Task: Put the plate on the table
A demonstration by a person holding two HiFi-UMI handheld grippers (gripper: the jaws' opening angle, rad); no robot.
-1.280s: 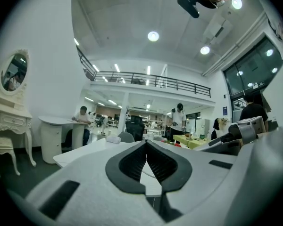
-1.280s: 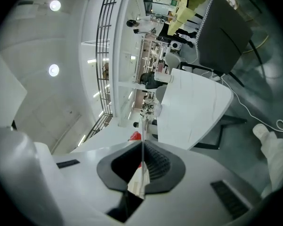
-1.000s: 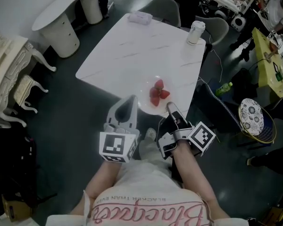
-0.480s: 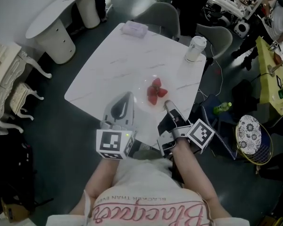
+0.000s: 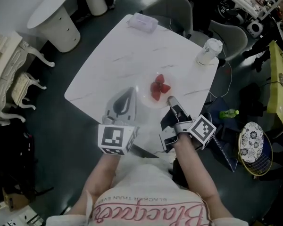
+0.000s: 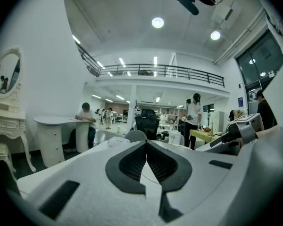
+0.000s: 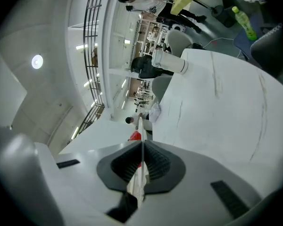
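A clear plate with red strawberries is over the near part of the white marble table. Whether it rests on the top, I cannot tell. My right gripper is shut on the plate's near right rim. In the right gripper view the plate runs edge-on between the closed jaws of the right gripper, with a strawberry just beyond. My left gripper is shut and holds nothing, its tip just left of the plate. In the left gripper view the left gripper points across the tabletop.
A white lidded cup stands at the table's far right corner and a pale flat box at the far edge. Grey chairs stand behind the table. A green bottle and a patterned seat are on the floor at the right.
Both grippers and the plate have moved forward from the table's near edge to farther in over the top. The right gripper has kept its hold on the rim.
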